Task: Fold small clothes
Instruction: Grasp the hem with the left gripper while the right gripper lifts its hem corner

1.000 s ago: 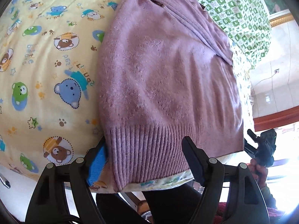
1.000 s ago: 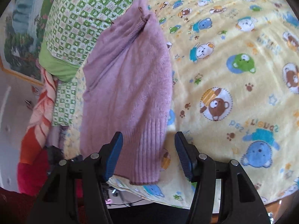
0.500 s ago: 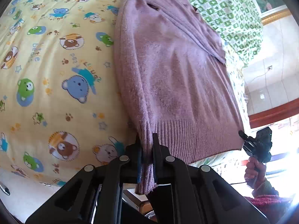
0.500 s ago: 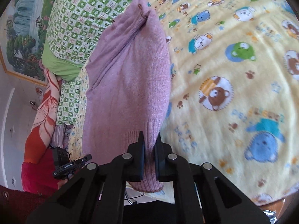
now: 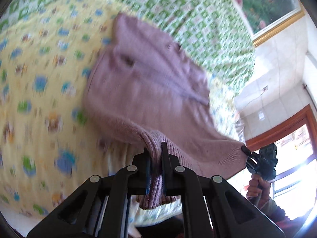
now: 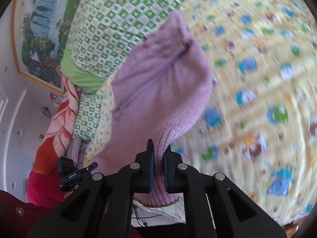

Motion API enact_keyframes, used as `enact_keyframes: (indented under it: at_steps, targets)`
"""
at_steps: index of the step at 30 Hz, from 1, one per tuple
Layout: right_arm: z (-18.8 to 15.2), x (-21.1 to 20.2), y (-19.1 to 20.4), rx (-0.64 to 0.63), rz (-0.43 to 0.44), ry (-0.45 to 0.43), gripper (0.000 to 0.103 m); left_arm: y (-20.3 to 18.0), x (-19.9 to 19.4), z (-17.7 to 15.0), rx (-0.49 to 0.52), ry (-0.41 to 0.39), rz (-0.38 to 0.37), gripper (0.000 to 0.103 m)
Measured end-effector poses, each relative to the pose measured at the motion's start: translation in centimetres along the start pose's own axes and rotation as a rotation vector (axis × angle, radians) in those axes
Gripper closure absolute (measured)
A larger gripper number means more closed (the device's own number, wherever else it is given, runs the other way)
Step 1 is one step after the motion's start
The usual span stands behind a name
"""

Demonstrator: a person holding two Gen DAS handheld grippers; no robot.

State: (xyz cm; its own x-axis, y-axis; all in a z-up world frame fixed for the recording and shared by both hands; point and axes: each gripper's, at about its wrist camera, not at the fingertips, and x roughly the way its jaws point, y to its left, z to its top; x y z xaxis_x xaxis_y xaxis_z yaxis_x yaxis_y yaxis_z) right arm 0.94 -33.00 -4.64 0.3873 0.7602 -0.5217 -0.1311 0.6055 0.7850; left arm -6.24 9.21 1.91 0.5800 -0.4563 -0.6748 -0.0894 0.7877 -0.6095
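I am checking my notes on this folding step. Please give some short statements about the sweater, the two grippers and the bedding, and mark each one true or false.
1. The left gripper is shut on the ribbed hem of the purple sweater. True.
2. The right gripper is open and holds nothing. False: it is shut on the other hem corner.
3. The sweater lies on a yellow sheet printed with cartoon bears. True.
4. The green checked blanket covers the sweater. False: it lies beyond the sweater's far end.
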Motion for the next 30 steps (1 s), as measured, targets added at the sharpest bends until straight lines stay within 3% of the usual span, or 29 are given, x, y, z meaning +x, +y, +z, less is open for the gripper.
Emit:
enact_keyframes:
  at_steps: [6, 14, 22, 30]
  targets:
    - [6.6, 0.8, 4.0, -0.068, 0.046, -0.105, 0.094, -1.7, 1.0, 6.8, 0.017, -0.097, 0.006, 0.097]
    - [15.6, 6.5, 5.6, -0.09, -0.009, -0.16, 0.094, -1.5, 4.2, 17.1, 0.037, -0.191, 0.051, 0.097]
    - [22.9, 12.3, 5.6, -0.1, -0.052, -0.174, 0.094, -0.3, 10.4, 25.2, 0.03, -0.21, 0.107, 0.097]
    - [28.3, 17.5, 2.9, -0.067, -0.104, -0.155, 0.094, 1.9, 16.7, 30.5, -0.005, -0.191, 0.158, 0.097]
